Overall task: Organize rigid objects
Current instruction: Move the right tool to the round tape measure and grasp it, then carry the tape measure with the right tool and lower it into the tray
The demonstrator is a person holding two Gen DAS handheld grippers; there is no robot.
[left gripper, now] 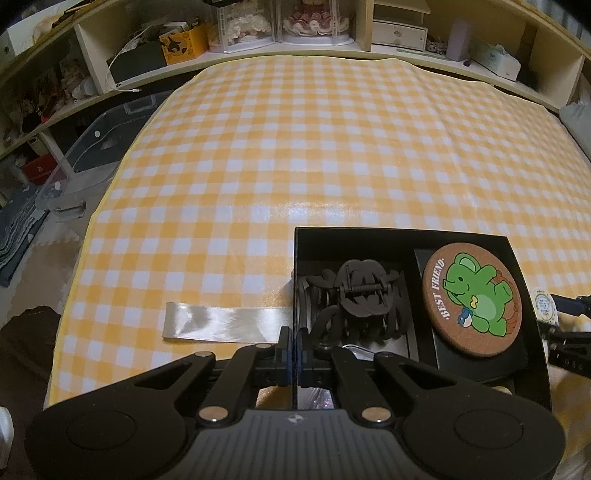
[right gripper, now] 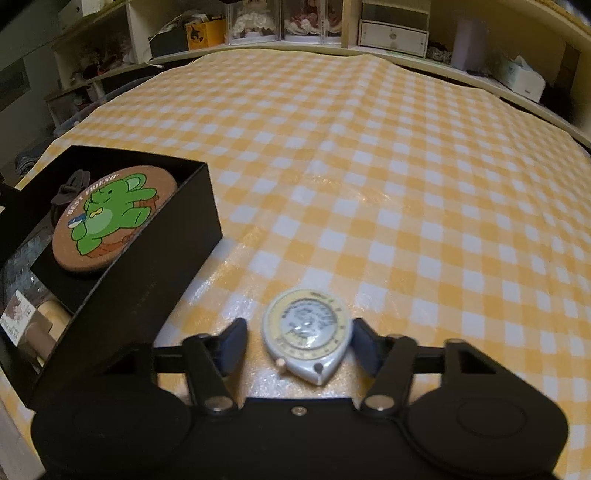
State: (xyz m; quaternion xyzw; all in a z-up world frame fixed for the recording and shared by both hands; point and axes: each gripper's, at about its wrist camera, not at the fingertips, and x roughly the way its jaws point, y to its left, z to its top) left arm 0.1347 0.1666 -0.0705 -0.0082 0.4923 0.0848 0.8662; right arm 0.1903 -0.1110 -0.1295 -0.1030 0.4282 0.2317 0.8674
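A black open box [left gripper: 406, 233] sits on the yellow checked cloth. In it lie a black hair claw [left gripper: 354, 299] and a round cork coaster [left gripper: 472, 299] with a green bear, leaning on a dark inner box. My left gripper [left gripper: 294, 345] is shut on the box's left wall, one finger inside and one outside. In the right wrist view a white teardrop-shaped tape measure [right gripper: 306, 332] lies on the cloth just right of the box [right gripper: 147, 280]. My right gripper [right gripper: 298, 345] straddles the tape measure. Its left pad [right gripper: 233, 345] stands clear of the case; the right pad is at the case's edge.
A shiny white ribbon strip [left gripper: 221, 325] lies on the cloth left of the box. A clear plastic bin [left gripper: 99, 147] stands off the cloth's left edge. Cluttered shelves [left gripper: 295, 29] run along the back. A wooden roll [right gripper: 40, 332] lies in the box's near corner.
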